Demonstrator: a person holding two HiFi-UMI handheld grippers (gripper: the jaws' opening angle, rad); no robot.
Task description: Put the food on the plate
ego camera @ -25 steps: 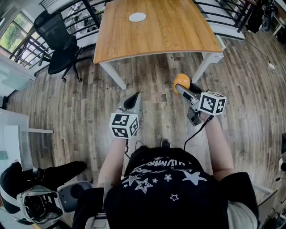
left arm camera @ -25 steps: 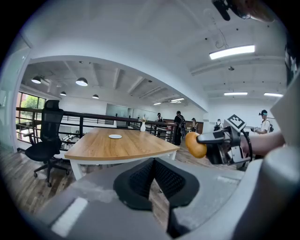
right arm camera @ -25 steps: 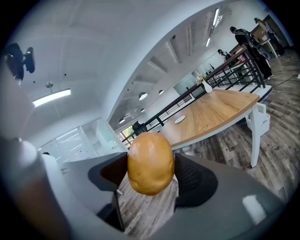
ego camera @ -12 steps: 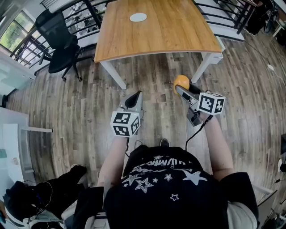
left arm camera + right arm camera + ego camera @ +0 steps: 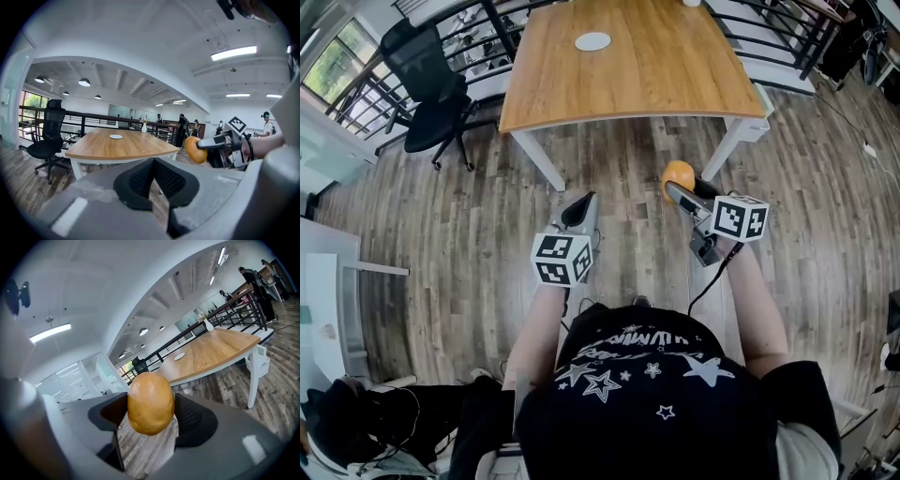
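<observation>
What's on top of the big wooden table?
A white plate lies flat on the wooden table, and a small white vase stands near its far edge. Whatever is under the plate is covered.

No legible text found. White lettering on the person's black shirt [image 5: 649, 349] is too warped to read.

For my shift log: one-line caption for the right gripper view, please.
Right gripper clamps a potato above the floor, wooden table with its white plate ahead.
</observation>
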